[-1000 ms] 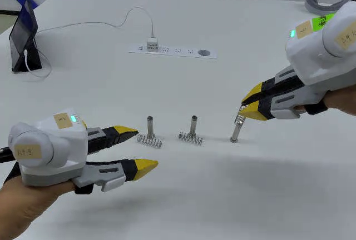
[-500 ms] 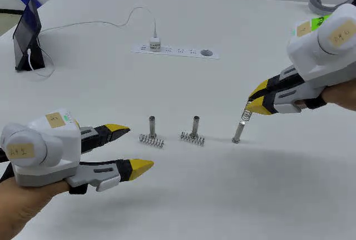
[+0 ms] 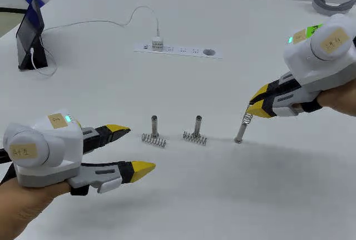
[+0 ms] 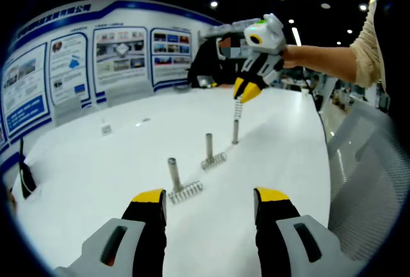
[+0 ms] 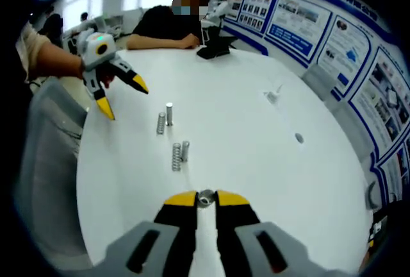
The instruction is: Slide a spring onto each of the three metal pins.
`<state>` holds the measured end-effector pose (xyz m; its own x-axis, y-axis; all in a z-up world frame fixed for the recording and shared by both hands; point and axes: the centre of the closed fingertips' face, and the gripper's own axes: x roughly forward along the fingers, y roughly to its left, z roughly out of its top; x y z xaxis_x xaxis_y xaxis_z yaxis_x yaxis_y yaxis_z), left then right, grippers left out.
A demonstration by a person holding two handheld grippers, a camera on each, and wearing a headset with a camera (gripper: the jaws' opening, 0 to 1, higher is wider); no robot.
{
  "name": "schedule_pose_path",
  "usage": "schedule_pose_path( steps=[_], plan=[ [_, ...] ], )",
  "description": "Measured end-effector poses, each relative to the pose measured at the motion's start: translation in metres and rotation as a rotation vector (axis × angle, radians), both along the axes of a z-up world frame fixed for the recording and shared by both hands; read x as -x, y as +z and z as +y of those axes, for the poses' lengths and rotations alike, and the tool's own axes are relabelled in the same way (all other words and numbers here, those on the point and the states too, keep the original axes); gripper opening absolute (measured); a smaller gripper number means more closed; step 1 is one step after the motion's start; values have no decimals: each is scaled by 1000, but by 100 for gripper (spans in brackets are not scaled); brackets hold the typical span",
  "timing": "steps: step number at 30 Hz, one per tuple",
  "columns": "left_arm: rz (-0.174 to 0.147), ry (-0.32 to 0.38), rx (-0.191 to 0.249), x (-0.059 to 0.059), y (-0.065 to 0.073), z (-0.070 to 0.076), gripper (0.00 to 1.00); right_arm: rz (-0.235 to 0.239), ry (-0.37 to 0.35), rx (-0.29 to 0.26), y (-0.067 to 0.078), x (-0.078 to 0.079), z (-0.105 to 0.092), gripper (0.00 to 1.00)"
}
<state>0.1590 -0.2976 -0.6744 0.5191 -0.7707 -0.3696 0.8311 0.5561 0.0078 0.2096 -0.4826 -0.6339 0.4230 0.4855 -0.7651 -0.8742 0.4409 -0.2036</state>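
Right gripper (image 3: 250,108) pinched shut on the spring (image 3: 247,119), threaded over the top of the end pin (image 3: 240,134), left gripper (image 3: 140,148) gaping empty well aside of it, and any tilt could snag coils or topple that pin.

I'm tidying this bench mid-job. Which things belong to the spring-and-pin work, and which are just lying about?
Job: left pin, middle pin, right pin; left spring and middle spring lying beside their pins; third spring at the right pin's top, held by the right gripper; left gripper, open.

Lying about: power strip, white plug, tablet on stand, grey curved piece.
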Motion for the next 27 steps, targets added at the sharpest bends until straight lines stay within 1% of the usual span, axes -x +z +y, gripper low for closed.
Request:
schedule_pose_path(
  steps=[12, 27],
  plan=[
    [4, 1, -2, 1, -1, 0, 55, 15, -6, 5, -10, -1, -1, 11],
    [8, -1, -3, 2, -2, 0, 54, 41, -33, 8, -29, -4, -1, 12]
  ],
)
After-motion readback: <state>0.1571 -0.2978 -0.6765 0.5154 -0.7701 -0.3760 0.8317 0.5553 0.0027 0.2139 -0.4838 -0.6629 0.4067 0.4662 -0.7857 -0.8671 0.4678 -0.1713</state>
